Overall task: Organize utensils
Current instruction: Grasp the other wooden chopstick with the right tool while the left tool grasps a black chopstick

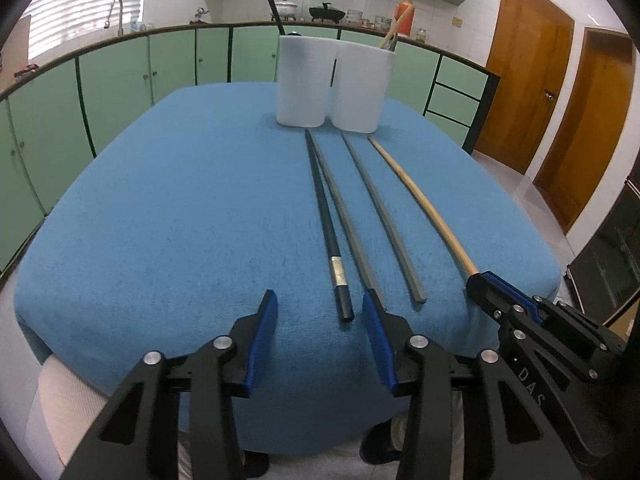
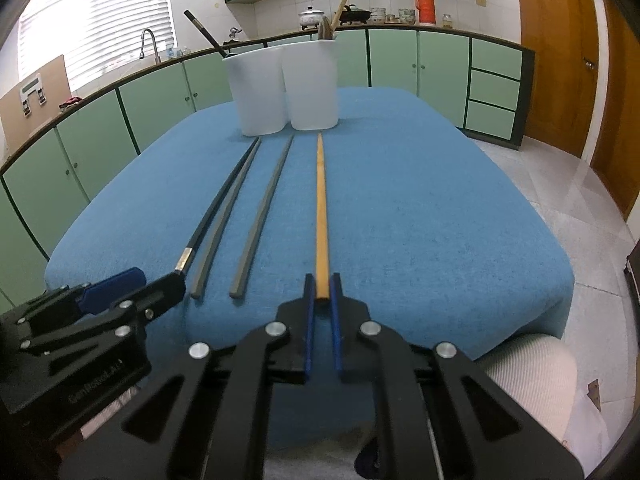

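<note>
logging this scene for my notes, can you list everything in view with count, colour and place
chopsticks on the cloth: four; one black with a silver band, two grey, one light wood; side by side, running from the near edge toward the cups
cups: two, white; touching, at the far end of the table
chopsticks in the cups: one black in the left cup, one wooden plus darker ones in the right cup
tablecloth: one, blue; covering the table
cabinets: green; along the back wall
doors: wooden brown; at right
left tool: black with blue pads, open around the black chopstick's near end
right tool: black with blue pads, shut on the light wood chopstick's near end
</note>
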Demonstrator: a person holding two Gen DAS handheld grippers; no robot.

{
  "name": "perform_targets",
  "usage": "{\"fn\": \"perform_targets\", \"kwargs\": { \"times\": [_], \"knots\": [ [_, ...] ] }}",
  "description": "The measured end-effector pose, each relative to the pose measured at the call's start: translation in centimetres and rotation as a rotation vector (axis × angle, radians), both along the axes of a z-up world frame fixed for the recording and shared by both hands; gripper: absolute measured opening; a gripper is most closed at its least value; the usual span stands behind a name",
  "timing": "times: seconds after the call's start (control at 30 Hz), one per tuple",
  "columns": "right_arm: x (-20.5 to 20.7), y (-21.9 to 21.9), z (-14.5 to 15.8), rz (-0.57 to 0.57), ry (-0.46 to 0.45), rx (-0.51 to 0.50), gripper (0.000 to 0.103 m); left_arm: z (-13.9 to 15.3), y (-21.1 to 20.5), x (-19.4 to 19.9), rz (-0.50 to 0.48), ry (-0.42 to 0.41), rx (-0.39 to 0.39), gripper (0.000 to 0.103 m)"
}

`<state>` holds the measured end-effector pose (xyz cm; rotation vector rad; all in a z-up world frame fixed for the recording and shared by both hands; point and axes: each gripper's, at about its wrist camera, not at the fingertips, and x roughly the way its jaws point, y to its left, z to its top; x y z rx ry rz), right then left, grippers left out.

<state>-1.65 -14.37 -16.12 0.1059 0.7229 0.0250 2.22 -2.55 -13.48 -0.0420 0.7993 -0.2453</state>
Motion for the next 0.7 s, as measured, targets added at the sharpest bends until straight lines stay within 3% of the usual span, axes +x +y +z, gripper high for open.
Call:
{"fn": "perform_targets", "kwargs": {
  "times": [0.1, 0.2, 0.27, 0.47, 0.7],
  "knots": [
    [0.0, -0.1, -0.1, 0.003, 0.0, 0.004, 0.006, -0.1, -0.4, -0.1, 0.005, -0.002, 0.007, 0.039],
    [0.0, -0.2, -0.1, 0.005, 0.001, 0.009, 0.006, -0.2, -0.6, -0.2, 0.021, -0.006, 0.011, 0.024],
    [0.0, -0.2, 0.0, 0.004, -0.001, 0.012, 0.006, -0.3, -0.7, -0.2, 0.021, -0.004, 0.001, 0.008],
    [-0.3, -0.6, 0.3, -0.001, -0.02, 0.008, 0.006, 0.1, -0.7, -0.2, 0.03, -0.003, -0.004, 0.007],
    [-0.8, -0.8, 1.8, -0.011, -0.084, -0.021, 0.006, 2.7, -0.6, -1.5, 0.031, -0.118, 0.034, 0.006]
  ]
}}
